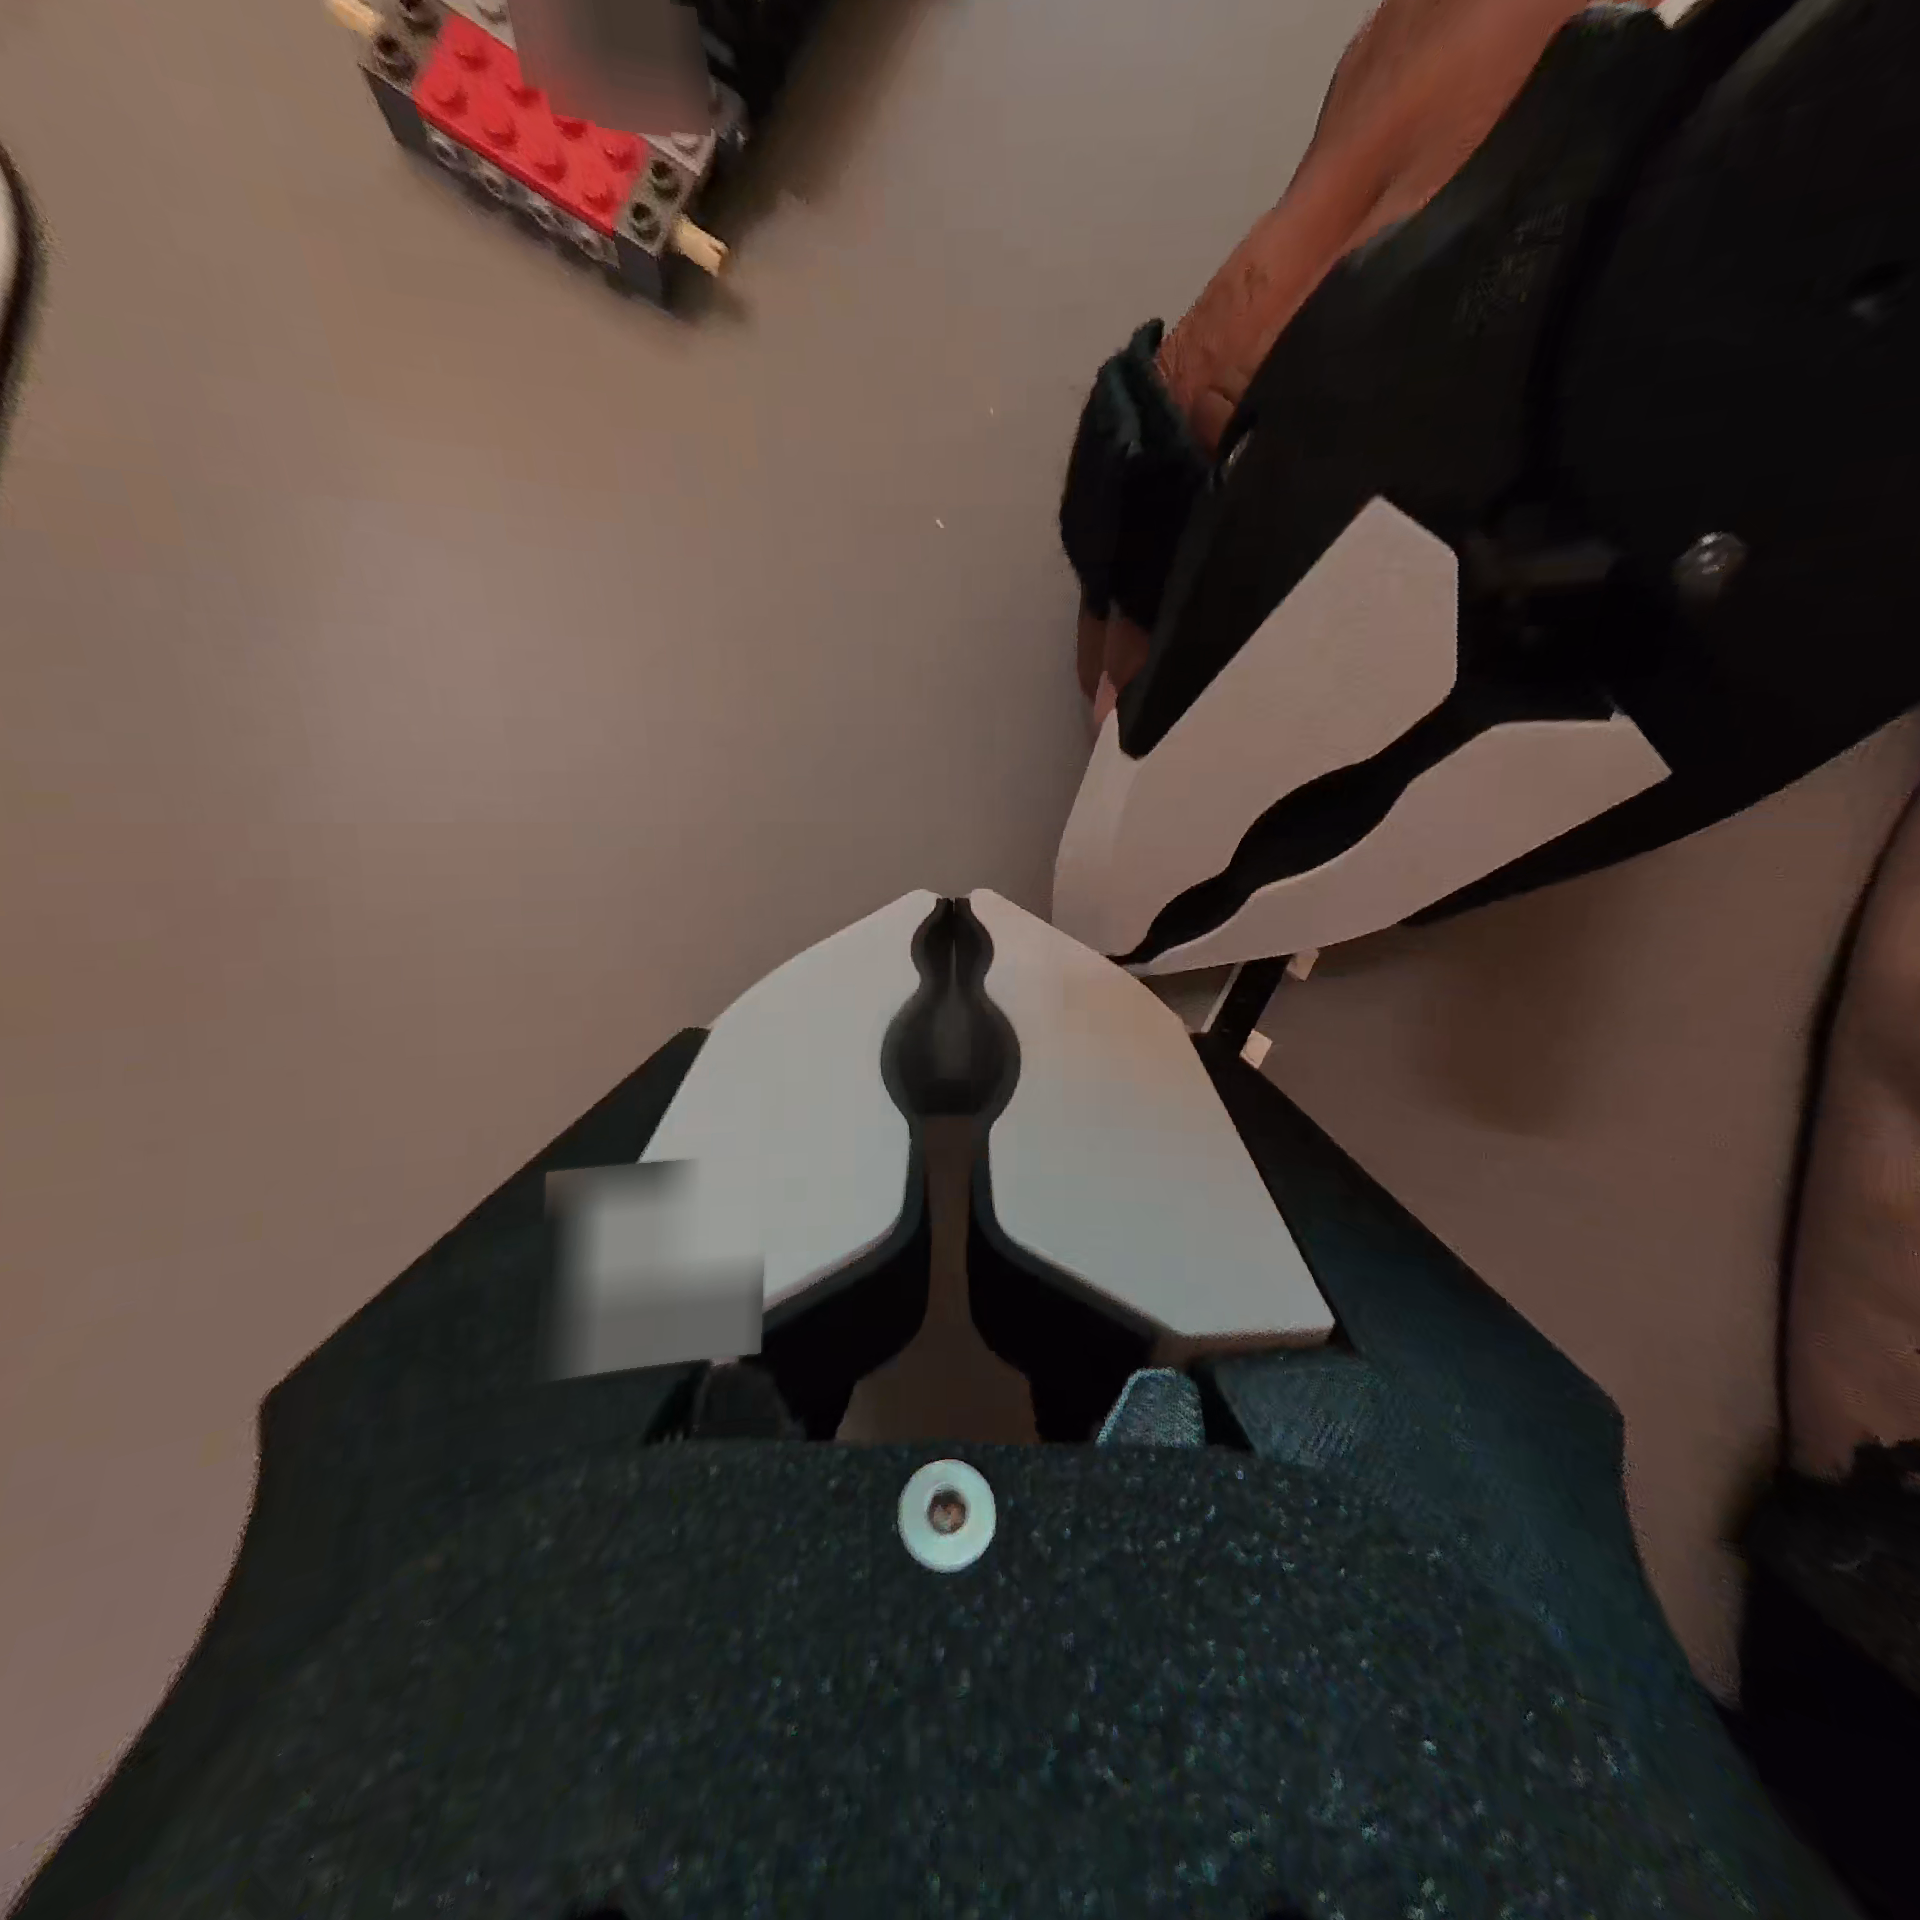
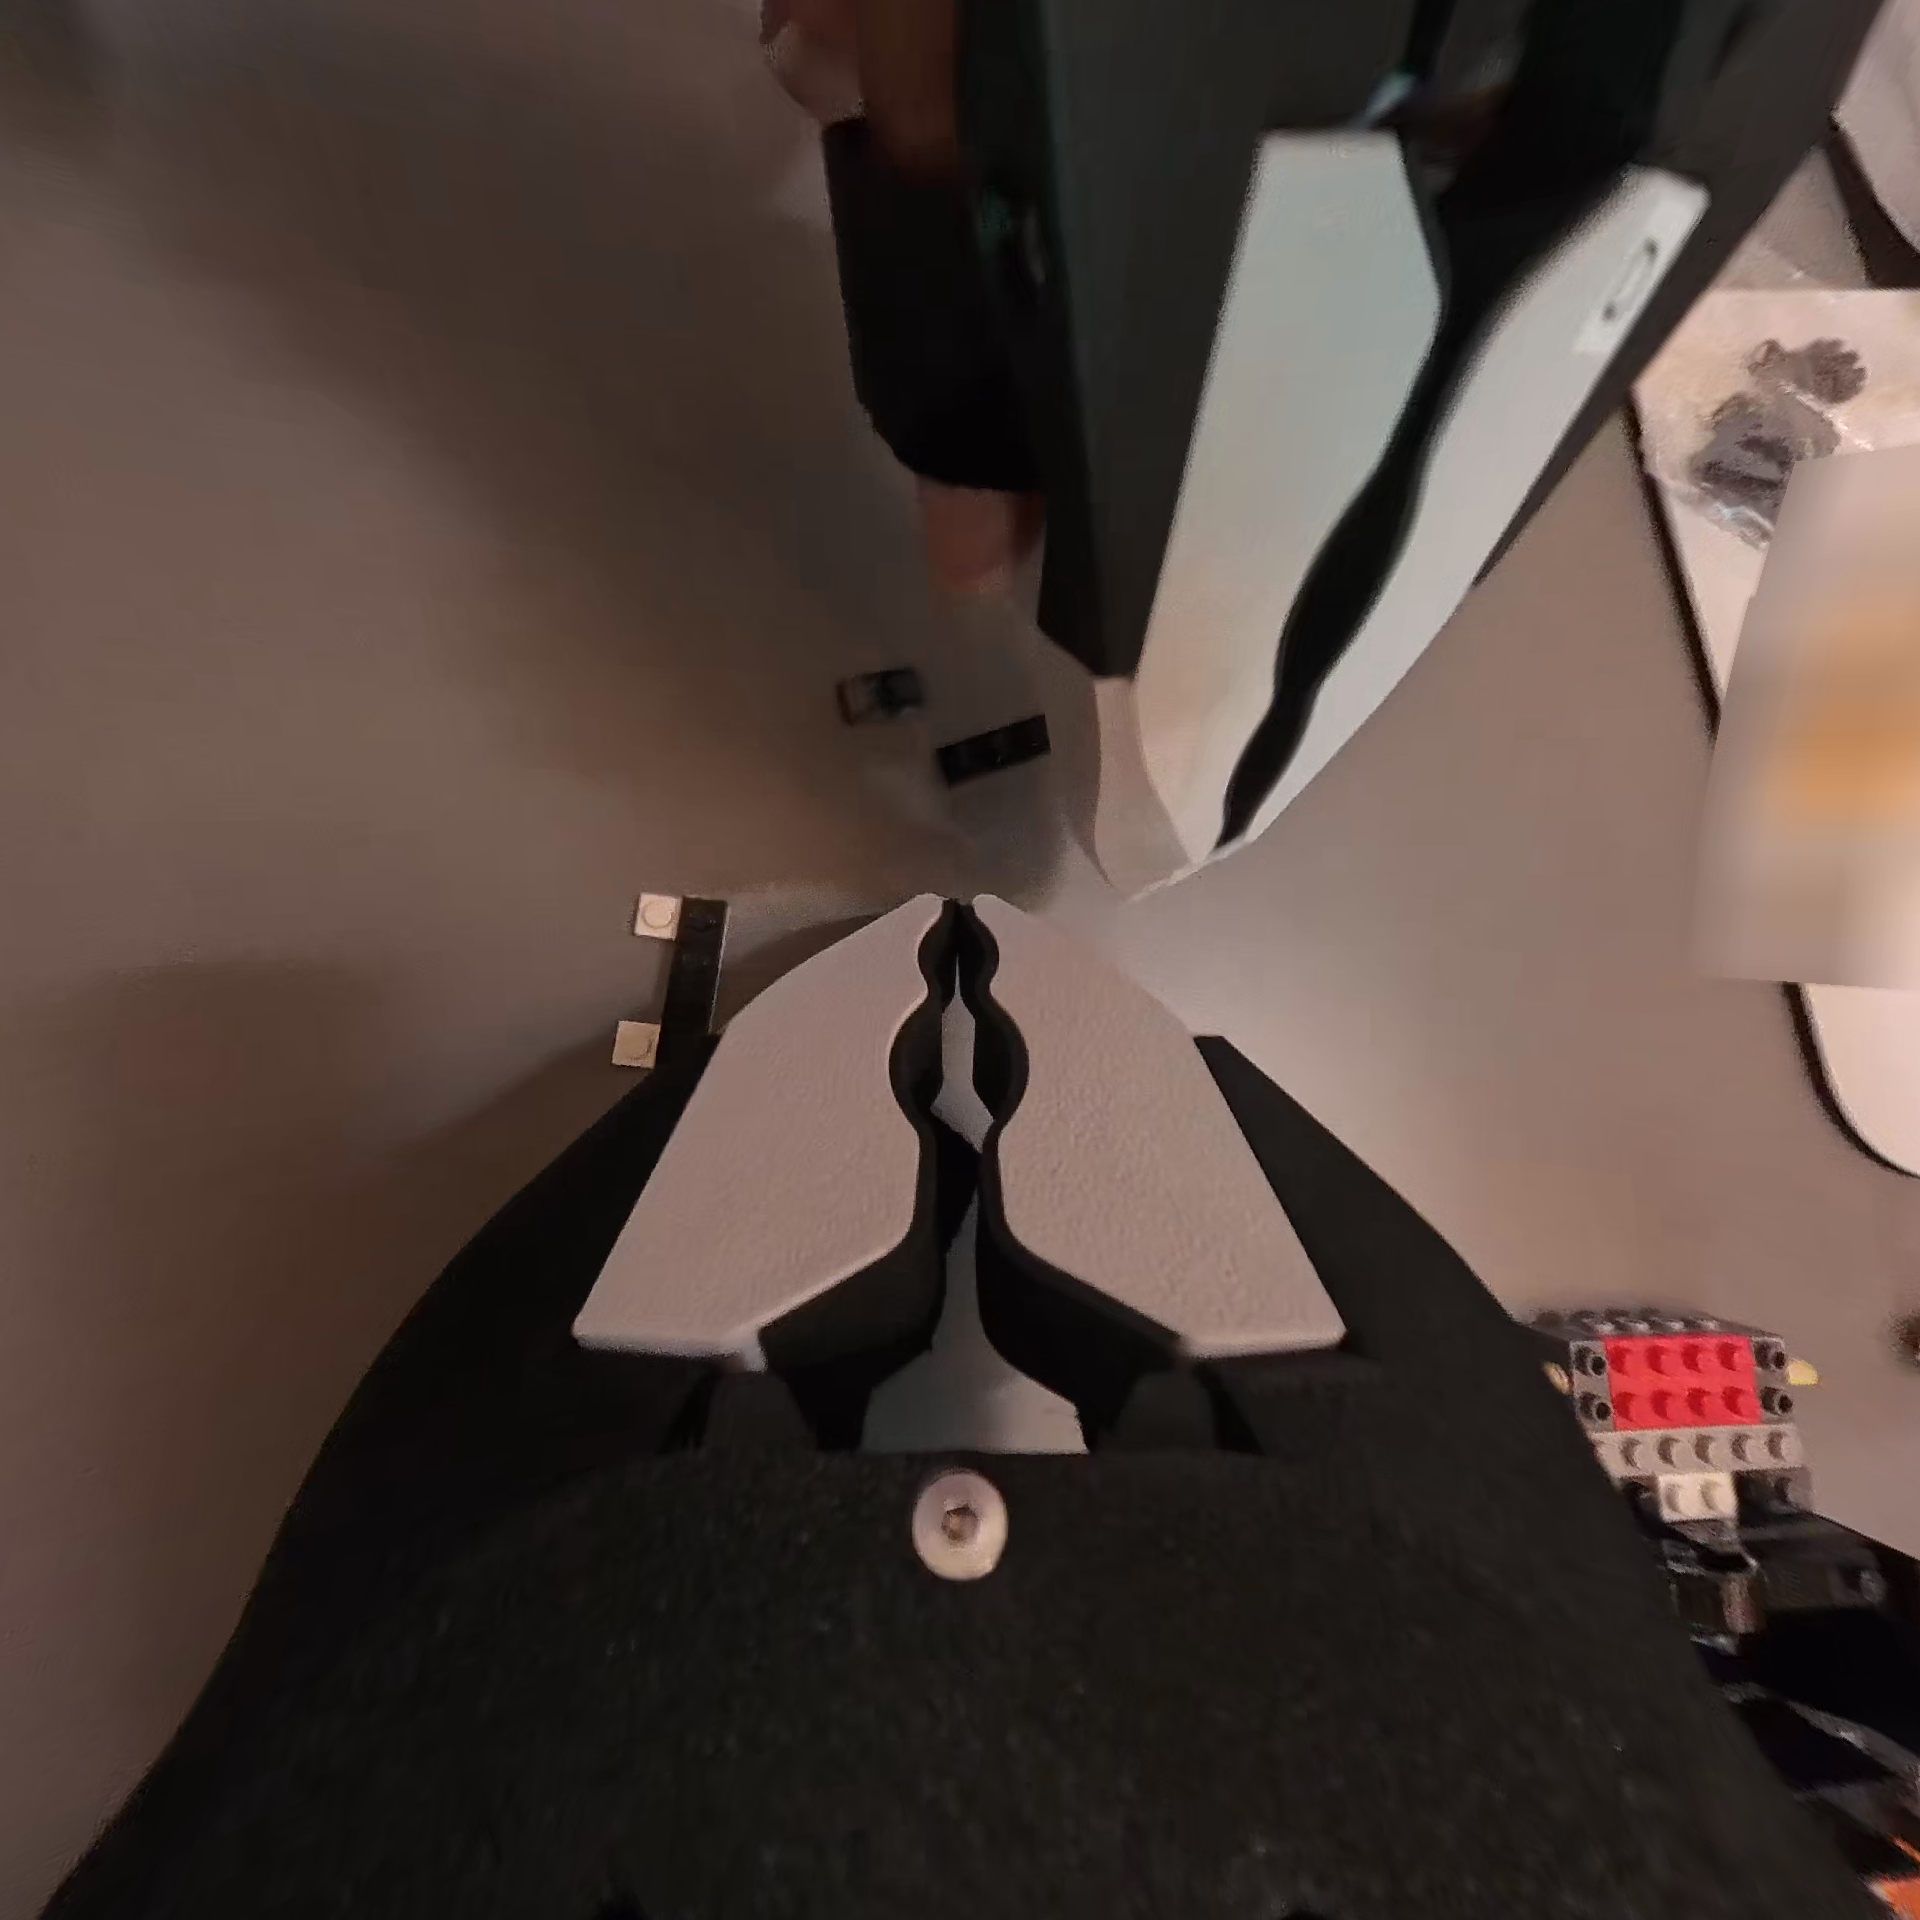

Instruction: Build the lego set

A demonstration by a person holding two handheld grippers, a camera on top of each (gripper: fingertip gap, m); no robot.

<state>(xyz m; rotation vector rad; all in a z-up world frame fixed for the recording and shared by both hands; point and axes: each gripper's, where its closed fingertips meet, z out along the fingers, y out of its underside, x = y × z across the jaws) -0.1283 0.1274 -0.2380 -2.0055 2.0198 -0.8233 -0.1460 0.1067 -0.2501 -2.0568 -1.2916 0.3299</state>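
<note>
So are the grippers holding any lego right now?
No. The left gripper and the right gripper are both shut with nothing between their fingers. The black strip with white squares lies loose on the table.

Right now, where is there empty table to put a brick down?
The table is bare between the red-topped model and the left gripper. It is crowded beside the right gripper, where the black strip and small black pieces lie.

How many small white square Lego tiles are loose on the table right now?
2. One white tile sits at the top end of the black strip, the other white tile at its lower end. The grippers may hide more.
</note>
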